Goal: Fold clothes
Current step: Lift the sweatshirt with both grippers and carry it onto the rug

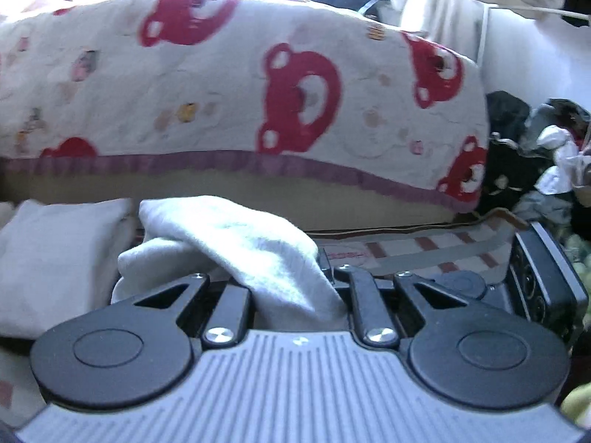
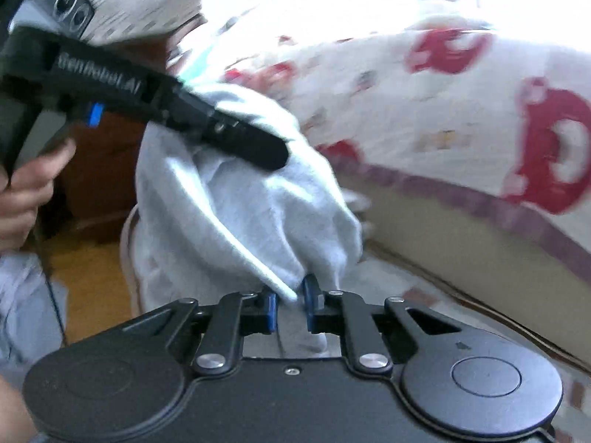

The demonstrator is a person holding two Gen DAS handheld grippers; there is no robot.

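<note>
White cloth lay folded at the far left [image 1: 55,254]; right of it a pale grey garment [image 2: 221,199] hung bunched between both tools, off the bed. The left gripper [image 2: 273,155] clamped its upper part, jaws hidden under fabric; the right gripper [image 2: 290,304] pinched a lower edge between blue pads. Judging by this, a fold was mid-way; next the edges need aligning, then laying flat near the bear-print blanket [image 1: 258,85].
</note>
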